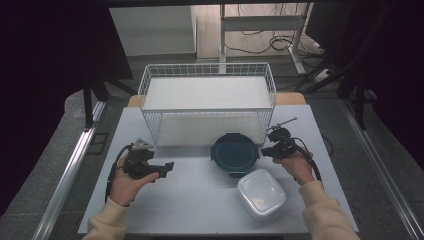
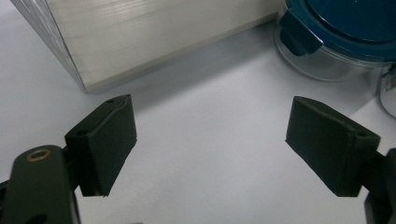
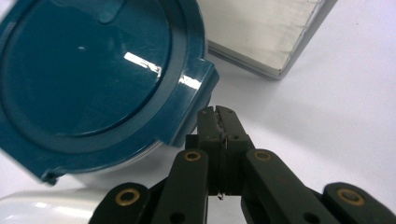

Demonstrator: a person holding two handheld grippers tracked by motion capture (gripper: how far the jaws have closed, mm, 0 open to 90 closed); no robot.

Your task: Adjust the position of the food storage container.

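A round container with a dark blue lid (image 1: 235, 152) stood on the white tabletop (image 1: 195, 200), just in front of a white wire basket (image 1: 207, 102) that held a pale flat block. In the left gripper view the container's clear wall showed under the lid (image 2: 345, 28), with one blue clip on its side. A white container with rounded corners (image 1: 261, 192) lay just beside the round one, nearer the person and a little to its right. The right gripper (image 1: 274, 144) was held in the right hand (image 1: 295, 165) close to the round container's right edge; in the right gripper view its fingers (image 3: 219, 123) were pressed together with nothing between them, their tips just beside a clip of the blue lid (image 3: 93, 79), and whether they touched it could not be told. The left gripper (image 1: 162, 169) sat in the left hand (image 1: 127, 182), well apart from both containers, pointing toward them. Its fingers (image 2: 105, 140) were spread wide over bare tabletop, holding nothing.
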